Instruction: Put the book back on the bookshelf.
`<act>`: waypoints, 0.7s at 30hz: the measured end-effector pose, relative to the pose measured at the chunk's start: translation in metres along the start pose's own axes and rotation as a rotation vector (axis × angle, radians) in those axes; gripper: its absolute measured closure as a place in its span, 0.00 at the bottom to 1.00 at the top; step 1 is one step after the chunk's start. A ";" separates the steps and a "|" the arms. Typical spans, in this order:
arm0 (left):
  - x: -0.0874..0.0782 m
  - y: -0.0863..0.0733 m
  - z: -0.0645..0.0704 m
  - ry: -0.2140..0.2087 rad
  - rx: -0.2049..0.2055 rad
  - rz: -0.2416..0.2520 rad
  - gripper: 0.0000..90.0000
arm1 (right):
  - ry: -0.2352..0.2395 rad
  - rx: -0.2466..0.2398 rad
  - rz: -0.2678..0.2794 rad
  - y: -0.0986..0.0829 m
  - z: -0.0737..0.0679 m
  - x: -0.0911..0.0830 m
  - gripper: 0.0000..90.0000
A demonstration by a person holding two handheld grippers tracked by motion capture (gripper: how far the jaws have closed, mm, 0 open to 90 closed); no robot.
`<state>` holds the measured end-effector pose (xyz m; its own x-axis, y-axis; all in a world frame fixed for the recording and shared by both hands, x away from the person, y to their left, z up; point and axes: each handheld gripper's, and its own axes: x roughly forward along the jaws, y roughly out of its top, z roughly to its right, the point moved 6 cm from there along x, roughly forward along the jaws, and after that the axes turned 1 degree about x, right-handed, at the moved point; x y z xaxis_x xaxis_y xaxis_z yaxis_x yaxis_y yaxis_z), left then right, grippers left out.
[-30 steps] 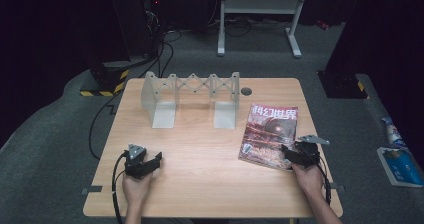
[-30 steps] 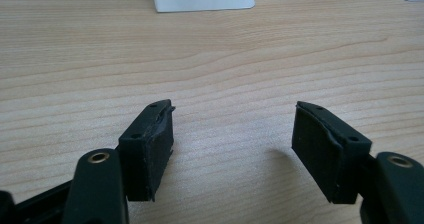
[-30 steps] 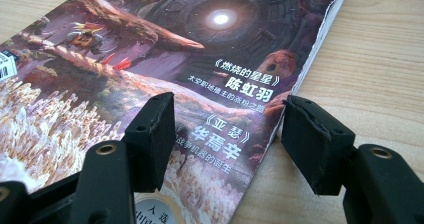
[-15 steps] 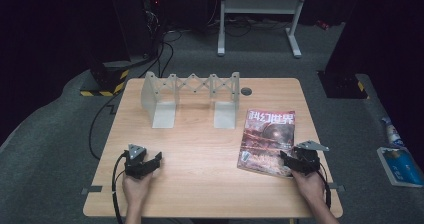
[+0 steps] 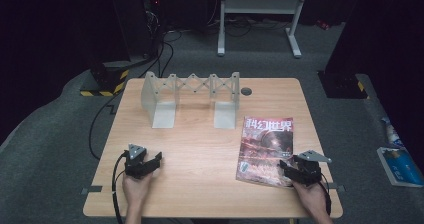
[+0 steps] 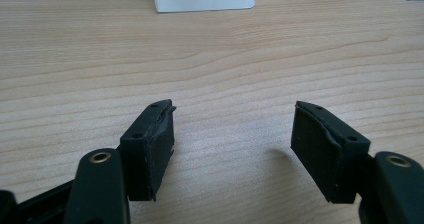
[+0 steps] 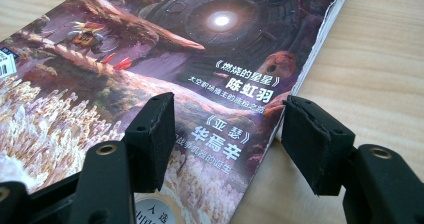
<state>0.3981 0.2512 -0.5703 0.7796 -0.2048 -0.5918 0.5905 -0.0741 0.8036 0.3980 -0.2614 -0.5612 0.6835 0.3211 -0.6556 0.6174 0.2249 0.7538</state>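
- Left gripper [image 5: 150, 162], lower left of the high view: jaws wide apart over bare light wooden table [image 5: 200, 149], gripping nothing.
- Right gripper [image 7: 227, 129], jaws parted, straddles the glossy illustrated magazine [image 5: 266, 149] edge at lower right, seemingly not clamped.

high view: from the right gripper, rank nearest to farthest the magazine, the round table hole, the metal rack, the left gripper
From the right gripper:
1. magazine, right at its jaws
2. round table hole, far edge, up and left
3. left gripper and metal rack, both well left, too close to call
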 end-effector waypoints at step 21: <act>0.000 0.000 0.000 -0.001 -0.002 0.001 0.37 | 0.029 -0.072 -0.032 -0.018 -0.027 -0.023 0.43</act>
<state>0.3982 0.2512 -0.5703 0.7798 -0.2060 -0.5912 0.5903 -0.0722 0.8039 0.3608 -0.2483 -0.5588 0.6515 0.3385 -0.6789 0.6086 0.3011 0.7342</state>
